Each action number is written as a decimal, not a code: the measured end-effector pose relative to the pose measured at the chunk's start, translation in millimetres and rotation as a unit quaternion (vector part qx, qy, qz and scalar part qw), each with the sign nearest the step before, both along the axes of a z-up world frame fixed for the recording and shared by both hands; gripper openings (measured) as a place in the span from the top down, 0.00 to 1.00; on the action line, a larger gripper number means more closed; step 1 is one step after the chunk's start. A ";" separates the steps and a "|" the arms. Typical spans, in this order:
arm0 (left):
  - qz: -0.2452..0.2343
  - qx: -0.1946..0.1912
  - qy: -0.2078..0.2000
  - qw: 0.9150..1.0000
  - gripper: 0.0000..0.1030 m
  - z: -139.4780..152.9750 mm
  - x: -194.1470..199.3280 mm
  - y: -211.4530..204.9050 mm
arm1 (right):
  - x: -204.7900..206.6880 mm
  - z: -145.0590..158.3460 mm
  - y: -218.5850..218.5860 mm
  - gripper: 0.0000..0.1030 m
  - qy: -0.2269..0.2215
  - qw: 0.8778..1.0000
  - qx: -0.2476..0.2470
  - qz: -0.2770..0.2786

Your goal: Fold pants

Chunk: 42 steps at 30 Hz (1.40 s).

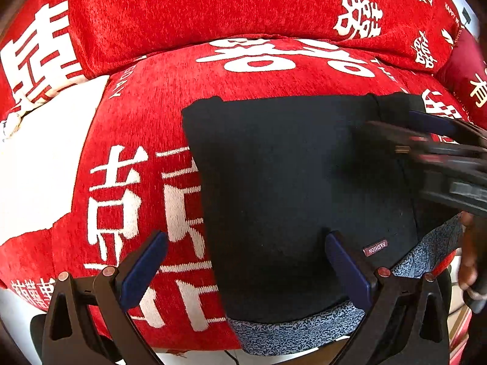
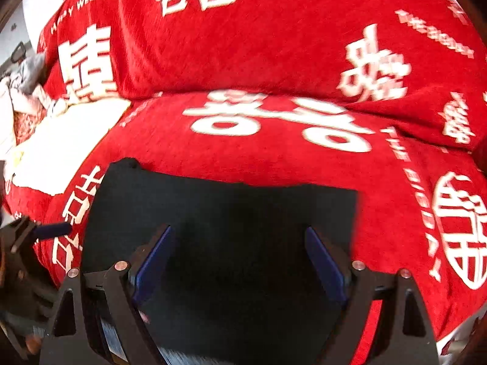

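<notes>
The black pants [image 1: 292, 188] lie folded into a flat rectangle on the seat of a sofa draped in a red cover [image 1: 146, 115] printed with white characters; a small "FASHION" label [image 1: 376, 247] shows near the front edge, and speckled blue-grey lining [image 1: 292, 331] peeks out beneath that edge. The left gripper [image 1: 243, 270] hovers over the pants' left edge with its blue pads spread wide, nothing between them. The right gripper [image 2: 240, 261] hangs above the dark cloth, jaws wide apart and empty; in the left wrist view it appears blurred at the right edge.
</notes>
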State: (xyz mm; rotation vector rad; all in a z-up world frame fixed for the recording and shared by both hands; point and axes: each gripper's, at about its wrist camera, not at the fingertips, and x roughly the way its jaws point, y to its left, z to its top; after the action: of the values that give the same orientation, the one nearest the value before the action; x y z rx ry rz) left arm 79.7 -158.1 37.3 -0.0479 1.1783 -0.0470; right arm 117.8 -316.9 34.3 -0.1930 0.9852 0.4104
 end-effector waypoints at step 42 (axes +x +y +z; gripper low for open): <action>-0.018 -0.064 -0.045 0.997 0.00 26.1 -3.3 -13.9 | -18.3 16.5 -32.8 0.01 -0.065 0.997 -0.029 -0.021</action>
State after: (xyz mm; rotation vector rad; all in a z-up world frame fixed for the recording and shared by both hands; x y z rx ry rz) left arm 76.4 -172.0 63.5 -0.1369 1.0853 -0.1556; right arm 99.5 -349.7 50.8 -0.2489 0.8720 0.3270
